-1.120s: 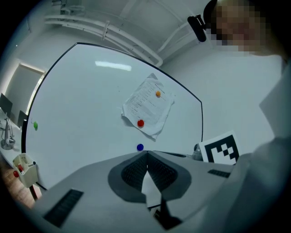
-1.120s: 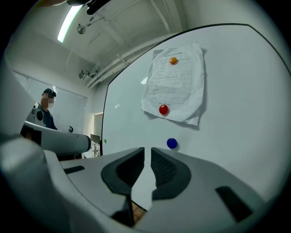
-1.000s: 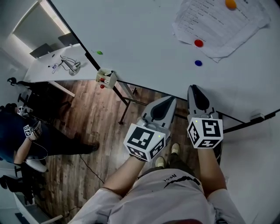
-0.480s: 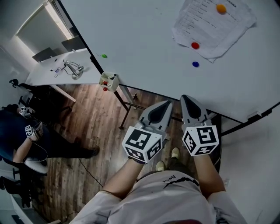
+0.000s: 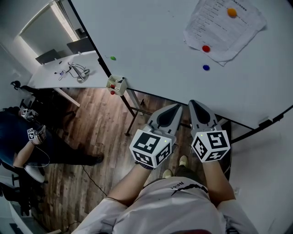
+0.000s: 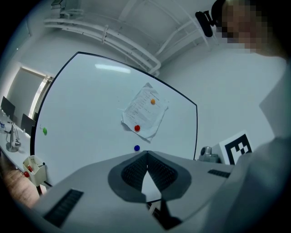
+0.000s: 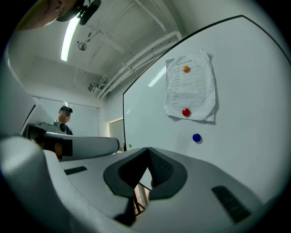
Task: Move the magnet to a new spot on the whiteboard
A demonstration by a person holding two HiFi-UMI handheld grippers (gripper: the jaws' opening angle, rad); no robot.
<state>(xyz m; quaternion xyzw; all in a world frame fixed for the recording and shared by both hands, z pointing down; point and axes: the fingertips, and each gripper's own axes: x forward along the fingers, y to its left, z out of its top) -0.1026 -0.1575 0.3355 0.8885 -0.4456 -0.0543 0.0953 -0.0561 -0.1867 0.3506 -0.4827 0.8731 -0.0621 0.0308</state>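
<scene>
Starting far left in the head view: a person (image 5: 25, 137) in dark clothes, low down on the wooden floor (image 5: 91, 123); next along, a white desk (image 5: 55, 77) with a little clutter on top; above and beyond, the whiteboard (image 5: 155, 41), filling the upper frame at a slant. Close to the board's left edge, a green magnet (image 5: 112, 58), stuck on alone and well apart from the others; just below it, at the bottom rail, a small pen box (image 5: 117, 84) with something red inside.

On to the middle: left gripper (image 6: 147, 154), held low in front of the board and off its surface; jaws clenched tip to tip, nothing between. Just beside it, right gripper (image 7: 148, 150), level with its partner; jaws closing the last bit, tips pressed together, empty too; not touching any magnet.

Up and to the right: blue magnet (image 5: 206, 67), bare on the board just under a crumpled paper sheet (image 5: 219, 32); red magnet (image 5: 206, 48) pinning the sheet's lower corner; orange magnet (image 5: 232, 12) pinning its top. Impossible to tell which magnet counts as the one to move; all four on the board, none gripped.
</scene>
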